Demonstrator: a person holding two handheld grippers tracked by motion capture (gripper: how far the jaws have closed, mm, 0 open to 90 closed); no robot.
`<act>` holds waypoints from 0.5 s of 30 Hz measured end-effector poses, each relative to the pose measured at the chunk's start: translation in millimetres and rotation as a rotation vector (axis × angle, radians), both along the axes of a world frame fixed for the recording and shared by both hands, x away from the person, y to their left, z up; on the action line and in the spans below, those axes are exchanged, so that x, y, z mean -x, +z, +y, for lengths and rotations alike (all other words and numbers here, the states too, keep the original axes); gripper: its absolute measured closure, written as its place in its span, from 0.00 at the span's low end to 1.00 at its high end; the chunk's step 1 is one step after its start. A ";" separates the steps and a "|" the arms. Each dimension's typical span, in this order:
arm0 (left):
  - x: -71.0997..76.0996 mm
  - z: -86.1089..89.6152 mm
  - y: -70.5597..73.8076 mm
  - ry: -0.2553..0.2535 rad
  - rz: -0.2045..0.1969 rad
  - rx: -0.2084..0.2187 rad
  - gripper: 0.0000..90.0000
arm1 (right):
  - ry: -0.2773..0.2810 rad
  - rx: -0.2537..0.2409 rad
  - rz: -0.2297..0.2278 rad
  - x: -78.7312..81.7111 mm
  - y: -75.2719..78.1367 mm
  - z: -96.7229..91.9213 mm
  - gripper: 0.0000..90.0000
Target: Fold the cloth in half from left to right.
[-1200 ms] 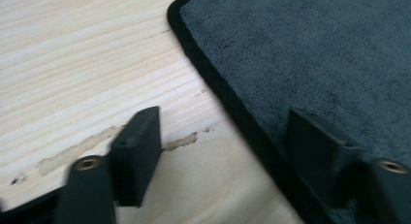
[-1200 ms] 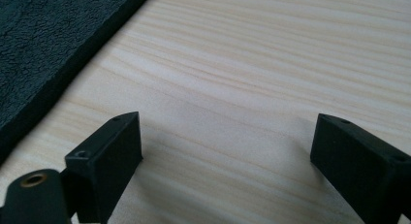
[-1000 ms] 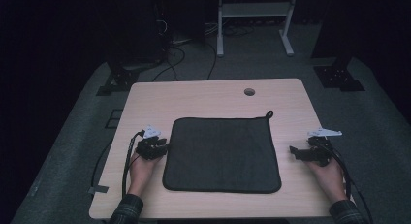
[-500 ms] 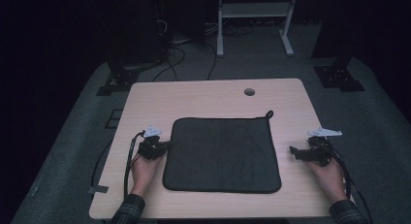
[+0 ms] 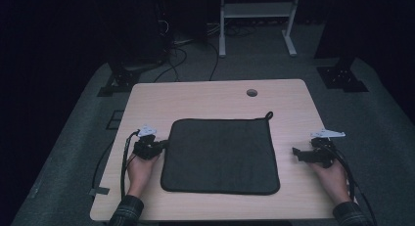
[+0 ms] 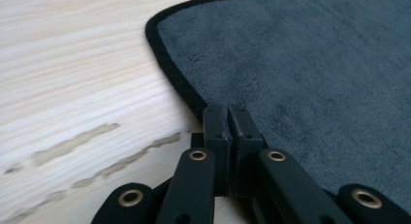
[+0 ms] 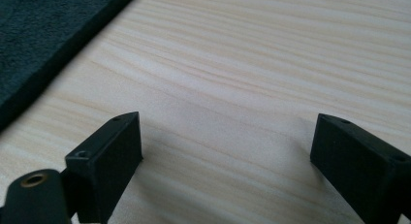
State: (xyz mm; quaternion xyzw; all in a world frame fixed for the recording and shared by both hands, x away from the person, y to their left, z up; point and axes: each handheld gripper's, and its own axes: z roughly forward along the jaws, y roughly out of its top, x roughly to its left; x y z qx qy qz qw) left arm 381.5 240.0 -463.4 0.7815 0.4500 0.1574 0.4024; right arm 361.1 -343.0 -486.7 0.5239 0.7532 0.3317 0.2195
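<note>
The left tool (image 6: 228, 118) has just squeezed shut, pinching the left edge of the dark cloth (image 5: 220, 155) on the bench (image 5: 205, 96). The right tool (image 7: 225, 141) is spread wide, empty, near the right edge.

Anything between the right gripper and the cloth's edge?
Nothing visible. Bare light wood table lies between the open right gripper and the dark grey square cloth. The left gripper is shut at the cloth's opposite edge.
</note>
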 end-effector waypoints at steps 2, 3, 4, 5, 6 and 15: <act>0.8 5.6 1.8 0.018 -0.003 -0.002 0.97 | 0.000 0.000 0.000 0.0 0.0 0.0 0.11; 1.2 8.3 2.7 0.022 -0.002 -0.010 0.97 | 0.000 0.000 0.000 0.0 0.0 0.0 0.11; 2.0 13.1 4.2 0.036 -0.004 -0.013 0.97 | 0.000 0.000 0.000 0.0 0.0 0.0 0.11; 2.5 16.3 4.9 0.046 -0.006 -0.008 0.97 | 0.000 0.000 0.000 0.0 0.0 0.0 0.11; 3.1 22.1 6.3 0.063 -0.009 -0.009 0.97 | 0.000 0.001 0.000 0.0 0.0 0.0 0.11; 8.5 59.4 13.5 0.159 -0.024 0.040 0.97 | 0.000 0.000 0.000 0.0 0.0 0.0 0.11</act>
